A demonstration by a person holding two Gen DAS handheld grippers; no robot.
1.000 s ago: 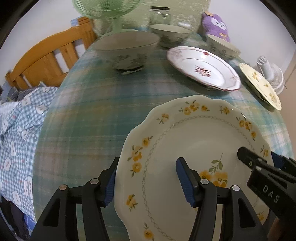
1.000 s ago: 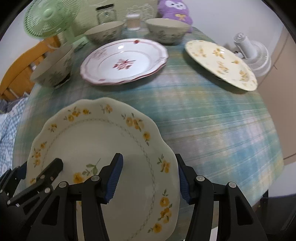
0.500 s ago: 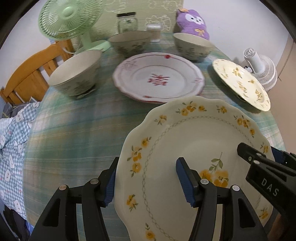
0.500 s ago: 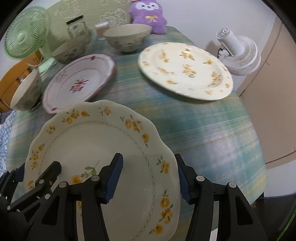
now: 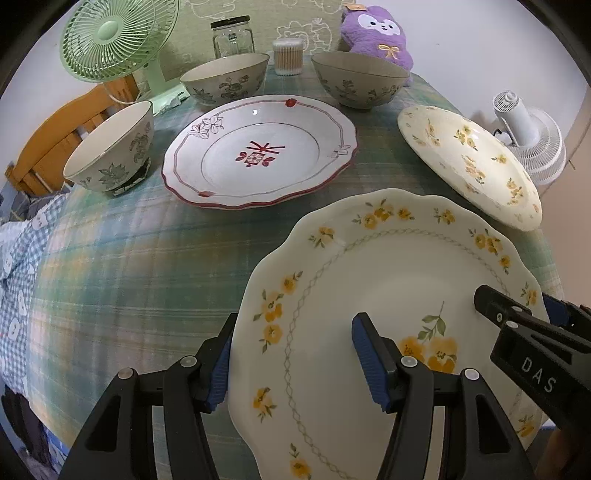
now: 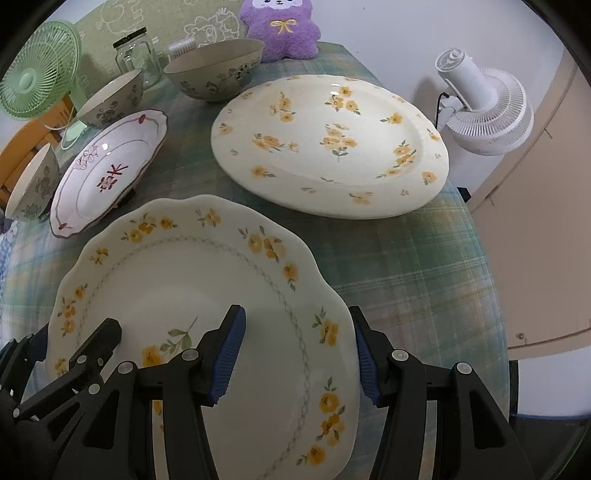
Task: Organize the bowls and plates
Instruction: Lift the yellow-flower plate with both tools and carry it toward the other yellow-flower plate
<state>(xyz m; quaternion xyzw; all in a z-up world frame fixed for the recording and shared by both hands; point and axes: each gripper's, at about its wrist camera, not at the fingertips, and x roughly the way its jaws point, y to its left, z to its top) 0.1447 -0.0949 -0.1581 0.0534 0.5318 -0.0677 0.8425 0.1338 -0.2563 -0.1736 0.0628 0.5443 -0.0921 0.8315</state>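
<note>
Left wrist view: left gripper (image 5: 291,360) straddles the left rim of the scalloped plate (image 5: 399,295). One pad sits outside the rim, the other over the plate face. Jaws look clamped on the rim, though actual pad contact is hard to confirm from this angle. Right gripper (image 5: 517,321) comes in from the right edge and pinches the opposite rim. Judgement: two-point hold because the plate is wide and thin, and a single rim grip would let it tip. The plate looks lifted above the tablecloth (image 5: 129,258), at the near right side of the table. Ahead: red plate (image 5: 258,147) at centre, speckled plate (image 5: 469,162) to its right near the table edge. Three bowls: one left (image 5: 110,147), two at the back (image 5: 225,79) (image 5: 360,79). Green fan (image 5: 110,37), jar (image 5: 232,37), plush (image 5: 376,33) and white fan (image 5: 528,140) around the edges, off-task.

Right wrist view: right gripper (image 6: 297,360) spans the plate's (image 6: 184,280) right rim, inner pad on the face, outer pad beyond the edge. Jaws part closed, gripping the rim. Left gripper (image 6: 74,350) shows at lower left on the far rim. Speckled plate (image 6: 328,144) lies straight ahead, near but apart from the held plate. It looks propped on something, far edge overhanging toward the white fan (image 6: 480,110). Red plate (image 6: 107,173) is to the left, tilted in this view.

Judgement: the next step is probably stacking on the speckled plate, given the matching yellow flowers and similar size. Risk: scalloped rim slipping in the pads, or the stack target rocking if it's not flat.
</note>
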